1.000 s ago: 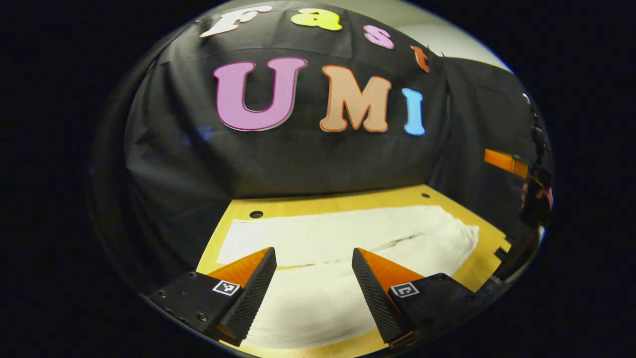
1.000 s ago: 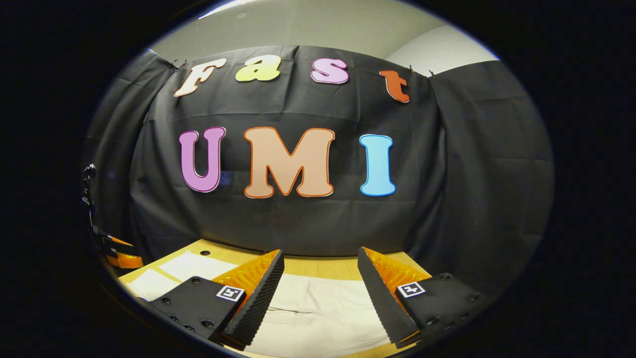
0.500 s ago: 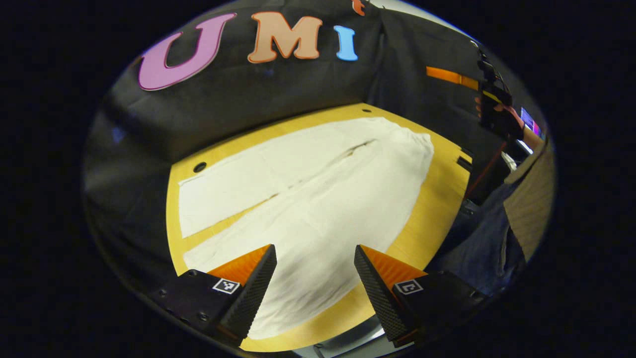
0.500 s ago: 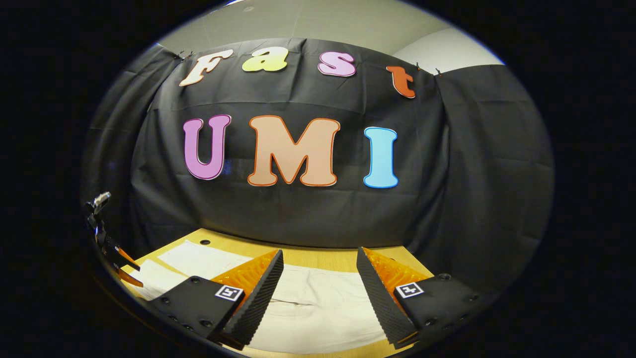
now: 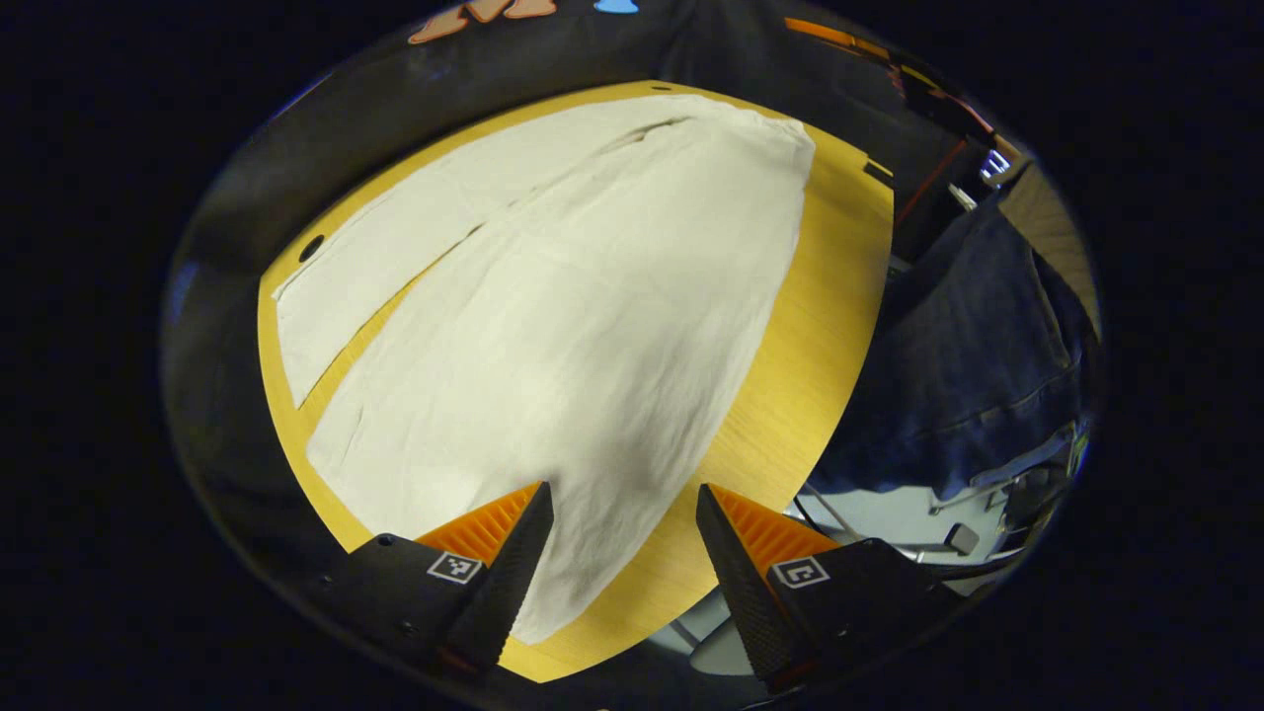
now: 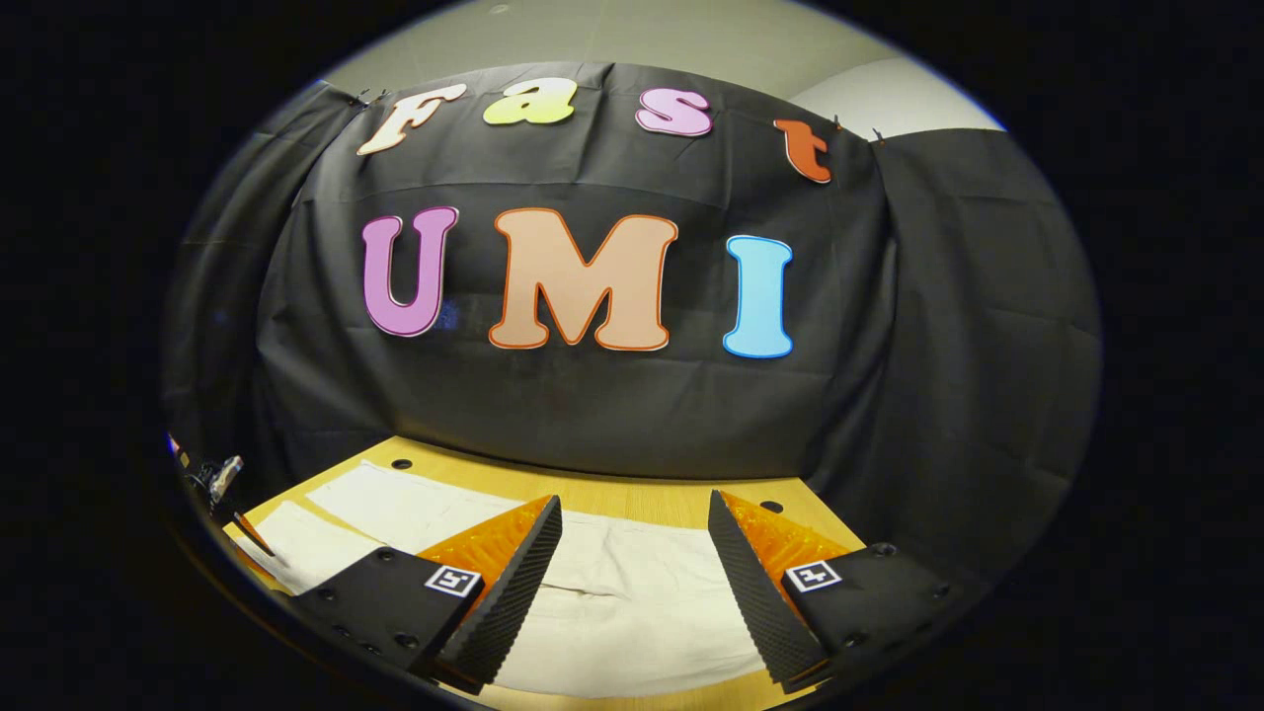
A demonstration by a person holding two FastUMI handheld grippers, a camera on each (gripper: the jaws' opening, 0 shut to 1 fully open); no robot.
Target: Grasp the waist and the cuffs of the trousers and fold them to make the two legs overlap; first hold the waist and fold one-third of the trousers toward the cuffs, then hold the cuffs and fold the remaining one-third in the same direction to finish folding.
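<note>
Cream cloth trousers (image 5: 553,326): lay flat on the yellow wooden table (image 5: 790,395).
My left gripper (image 5: 622,553): spread, above the near leg.
My right gripper (image 6: 635,578): spread, above the trousers.

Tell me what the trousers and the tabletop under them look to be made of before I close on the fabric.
The trousers look like a thin woven cloth, perhaps cotton or linen: matte cream surface, fine soft creases, lying limp and flat. The table looks like wood or a wood-look laminate: yellow-tan, faint straight grain lines, smooth with a slight sheen. Neither can be confirmed by look alone.
</note>
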